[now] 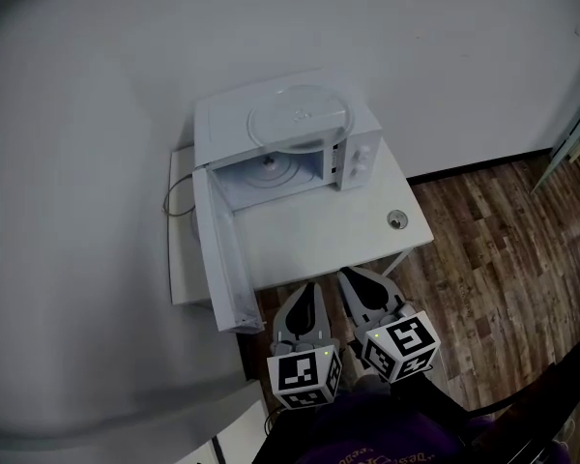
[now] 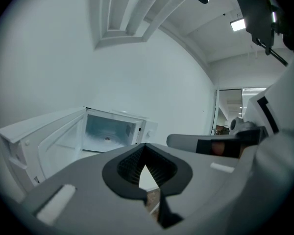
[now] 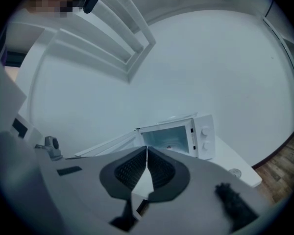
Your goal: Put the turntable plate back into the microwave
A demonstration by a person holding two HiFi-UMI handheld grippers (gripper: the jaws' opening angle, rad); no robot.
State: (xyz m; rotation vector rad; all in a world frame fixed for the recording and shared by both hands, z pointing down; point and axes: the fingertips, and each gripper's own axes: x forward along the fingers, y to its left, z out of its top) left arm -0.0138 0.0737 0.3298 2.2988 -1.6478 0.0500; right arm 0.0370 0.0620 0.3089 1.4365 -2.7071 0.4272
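Plate (image 1: 300, 116) flat on top of the microwave (image 1: 358, 133), outside the cavity, round and pale, covering most of the roof. Microwave at the back of a white desk (image 1: 309, 240), close against the wall, control panel with two knobs (image 1: 364, 158) on its right side. Door (image 1: 222, 259) wide open, hinged on the left and swung out toward the desk's front edge. Inside the lit cavity, only a low round hub (image 1: 271, 167) on the floor of the oven. On the desk to the right of the microwave and well apart from it, a small round thing (image 1: 397, 219), too small to identify. At the left of the desk, a thin cable (image 1: 174, 201) looping down beside the wall. Wood floor (image 1: 493, 259) to the right of the desk. Left tool (image 1: 309, 288) and right tool (image 1: 353, 276) side by side at the near edge of the desk, just beside each other, both pointing toward the open microwave and well apart from the plate. Left tool with jaws together, ribbed dark pads (image 2: 130, 168) meeting at the tip, nothing clamped; open cavity and door straight ahead in the left gripper view, with the right tool's body crossing at the right. Right tool likewise with jaws together, pads (image 3: 130, 170) meeting in a line, nothing between them; microwave (image 3: 186, 138) ahead and a little right in the right gripper view, door edge stretching out to the left. Marker cubes at the rear of both tools, nearest the person.
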